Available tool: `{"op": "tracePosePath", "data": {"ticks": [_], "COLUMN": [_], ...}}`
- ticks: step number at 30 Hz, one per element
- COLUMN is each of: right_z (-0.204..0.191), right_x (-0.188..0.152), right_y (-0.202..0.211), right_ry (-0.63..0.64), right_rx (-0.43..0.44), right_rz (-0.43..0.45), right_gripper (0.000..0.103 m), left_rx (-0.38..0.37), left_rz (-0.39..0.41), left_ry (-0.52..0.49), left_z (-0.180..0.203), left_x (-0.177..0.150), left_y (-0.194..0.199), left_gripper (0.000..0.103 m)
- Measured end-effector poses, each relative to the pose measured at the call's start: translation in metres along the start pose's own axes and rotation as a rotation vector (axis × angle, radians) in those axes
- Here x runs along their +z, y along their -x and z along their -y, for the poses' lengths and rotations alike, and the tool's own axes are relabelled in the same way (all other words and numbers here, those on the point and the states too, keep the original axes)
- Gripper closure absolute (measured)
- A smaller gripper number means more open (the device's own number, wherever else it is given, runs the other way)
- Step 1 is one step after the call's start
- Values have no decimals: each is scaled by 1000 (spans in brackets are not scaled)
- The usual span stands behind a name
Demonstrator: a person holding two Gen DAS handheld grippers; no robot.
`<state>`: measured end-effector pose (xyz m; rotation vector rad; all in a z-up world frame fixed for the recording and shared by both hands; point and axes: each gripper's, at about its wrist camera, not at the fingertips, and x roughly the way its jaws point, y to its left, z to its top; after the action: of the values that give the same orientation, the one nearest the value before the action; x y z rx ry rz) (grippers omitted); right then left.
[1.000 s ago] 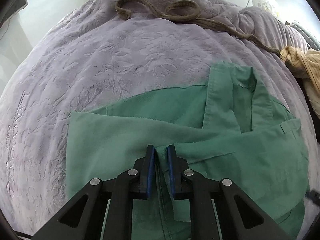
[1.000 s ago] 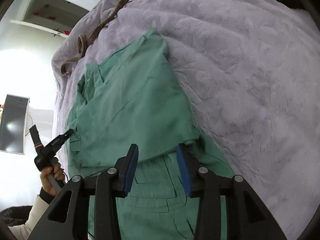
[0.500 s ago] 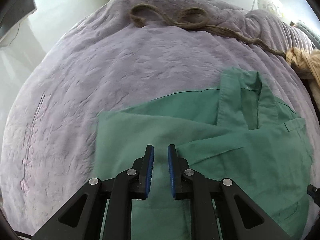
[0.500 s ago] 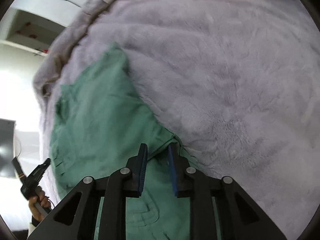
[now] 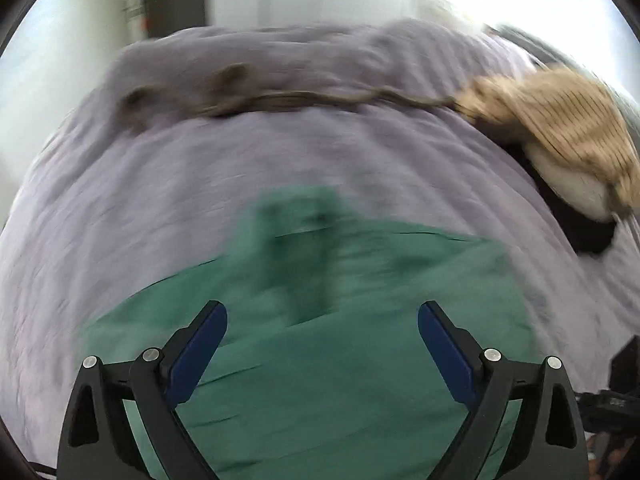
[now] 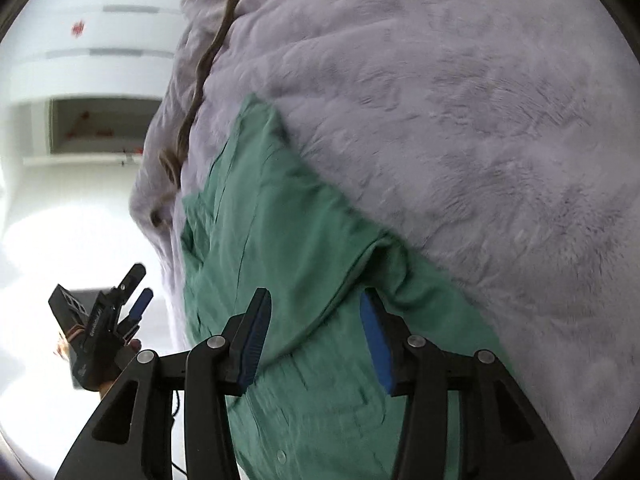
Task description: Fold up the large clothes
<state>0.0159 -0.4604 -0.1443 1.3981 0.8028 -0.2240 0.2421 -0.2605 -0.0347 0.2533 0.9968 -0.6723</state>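
Left gripper (image 5: 322, 328) jaws just opened, released green garment (image 5: 320, 380); view blurred.

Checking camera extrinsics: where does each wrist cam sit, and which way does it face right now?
Left wrist: on the left gripper, looking down along its wide-open fingers at the green garment on the purple blanket; blurred.
Right wrist: on the right gripper, tilted down across the garment's right edge; jaws apart, gripping nothing; the left gripper in a hand shows at lower left.
Shared: garment, blanket, brown cord.
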Motion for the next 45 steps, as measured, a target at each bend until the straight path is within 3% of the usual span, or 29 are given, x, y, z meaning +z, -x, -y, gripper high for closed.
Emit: {"op": "tracePosePath", "data": {"ticks": [7,10,11,12,13,14,16,18,20,24,27,28,34,35,36,37,40,45], "right_z": [25,27,28,28,28,23,9,2,13,46,39,37,-2,-12,-24,-34,-54,-68], "right_x": [10,12,13,15,17,21,26,28,30,25,28,28,24,23,25,26,29,41], "right_y": [1,-9,-10,-12,-12,-11,5,9,0,-13,-5,1,33,32,27,20,-9,-47], "right_ry": [-157,-161,-168,-173,-166,-151,-69,-17,-44,-166,-130,-110,76,111,144,175,251,354], "right_rx": [176,188,190,180,147,142,130,84,41,98,103,106,150,145,133,120,61,-86], "right_rz": [59,43,39,33,32,47,114,142,140,116,70,53,16,10,4,-4,-45,-55], "right_gripper": [52,54,57,75,100,100,101,101,101,103,103,97,94,94,94,94,94,94], "left_rx": [-89,-114,-110,-100,-76,-49,-19,-8,-21,32,70,68,4,7,23,42,69,179], "left_rz": [-98,-143,-168,-190,-220,-246,-218,-158,-145,-146,-130,-130,-109,-110,-108,-85,-85,-115], "left_ry": [-198,-238,-252,-264,-280,-290,-271,-269,-292,-273,-207,-194,-171,-169,-157,-139,-86,30], "left_z": [119,156,168,175,180,184,186,187,192,203,199,195,140,129,112,97,55,-2], "left_x": [37,46,48,49,48,46,44,46,48,50,55,58,60,55,46,38,9,-58], "left_y": [-80,-111,-124,-133,-144,-153,-152,-140,-138,-157,-158,-157,-100,-89,-74,-59,-25,11], "left_gripper": [7,18,28,52,70,87,88,88,88,89,88,88,87,70,37,31,31,31]}}
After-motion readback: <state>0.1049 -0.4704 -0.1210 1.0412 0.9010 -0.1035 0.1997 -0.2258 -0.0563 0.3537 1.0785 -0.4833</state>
